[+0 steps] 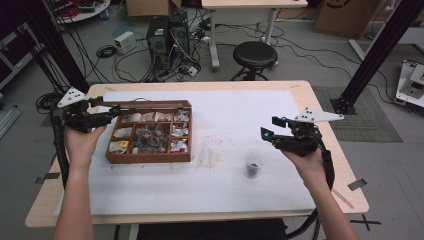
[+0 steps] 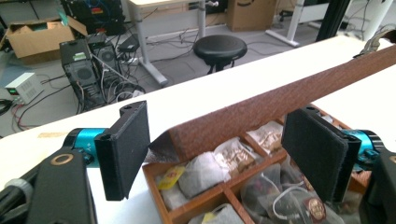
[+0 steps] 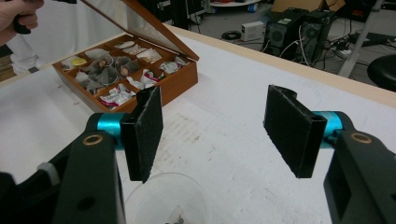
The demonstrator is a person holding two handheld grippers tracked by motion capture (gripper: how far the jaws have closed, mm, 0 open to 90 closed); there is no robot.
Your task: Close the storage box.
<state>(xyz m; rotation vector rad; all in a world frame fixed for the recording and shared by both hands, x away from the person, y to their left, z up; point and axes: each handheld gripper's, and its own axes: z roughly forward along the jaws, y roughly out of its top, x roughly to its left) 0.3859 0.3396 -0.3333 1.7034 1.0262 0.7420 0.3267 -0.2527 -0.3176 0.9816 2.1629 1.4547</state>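
— While the lid [image 1: 150, 105] stands raised over the box [image 1: 149, 157], where do we have our left tongs [image 1: 116, 112]?

— At the lid's near corner. In the left gripper view that wooden edge runs between the pads, but both pads [image 2: 128, 148] stand clear of it, so the tongs are spread and pinch nothing. We judge the lid rests on its hinge.

— And the box itself?

— It sits on the left part of the white surface [image 1: 225, 190], compartments full of tea bags [image 1: 150, 136]. With the lid up, we can reach them from above.

— Our right tongs [image 1: 268, 127]?

— Spread too, and empty. We hold them above the clear cup [image 1: 252, 167], which stands well apart from the box, probably ready to take a bag.
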